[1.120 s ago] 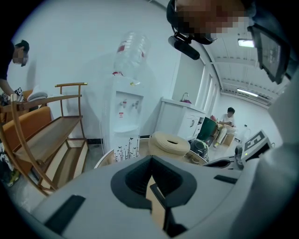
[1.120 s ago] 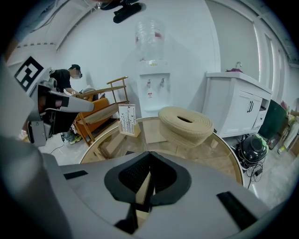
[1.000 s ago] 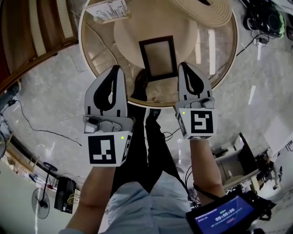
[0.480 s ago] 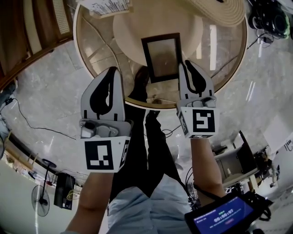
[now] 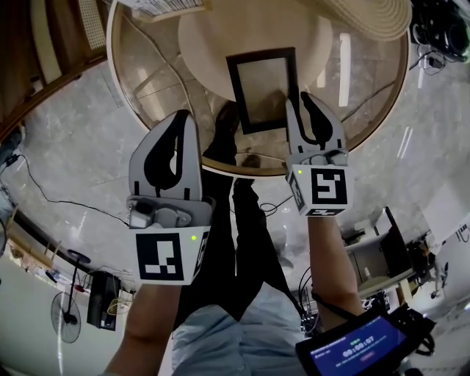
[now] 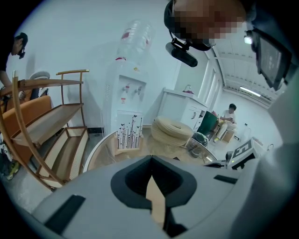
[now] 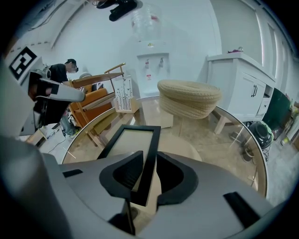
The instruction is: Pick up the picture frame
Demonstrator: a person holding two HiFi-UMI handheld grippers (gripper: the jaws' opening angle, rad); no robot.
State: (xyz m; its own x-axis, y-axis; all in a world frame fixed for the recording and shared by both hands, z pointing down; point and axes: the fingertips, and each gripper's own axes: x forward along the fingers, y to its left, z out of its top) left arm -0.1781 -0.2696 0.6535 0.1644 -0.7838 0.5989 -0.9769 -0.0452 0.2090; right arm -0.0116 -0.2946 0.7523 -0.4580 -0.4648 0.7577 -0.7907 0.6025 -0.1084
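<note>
The round glass table fills the top of the head view. The black frame lies flat on the tabletop, between its centre and its near edge, long sides running away from the person. A woven hat sits at the far right edge.

Over the last second the right gripper has pushed forward across the near edge. A moment ago it was beside the frame's right side. Now its jaws stand astride the right rail, close to the frame's near right corner. In the right gripper view the rail runs up between the jaws. The inner jaw is over the frame's glass and the outer jaw has a sliver of tabletop showing beside the rail, so the jaws are not yet clamped.

The left gripper has hardly moved. It hangs just short of the near edge, left of the frame, with its jaws pressed together on nothing.

By my reading the approach is finished. The frame has not been lifted. What remains is to close on the rail and raise it, and a grip this near one corner may let the far end droop.
</note>
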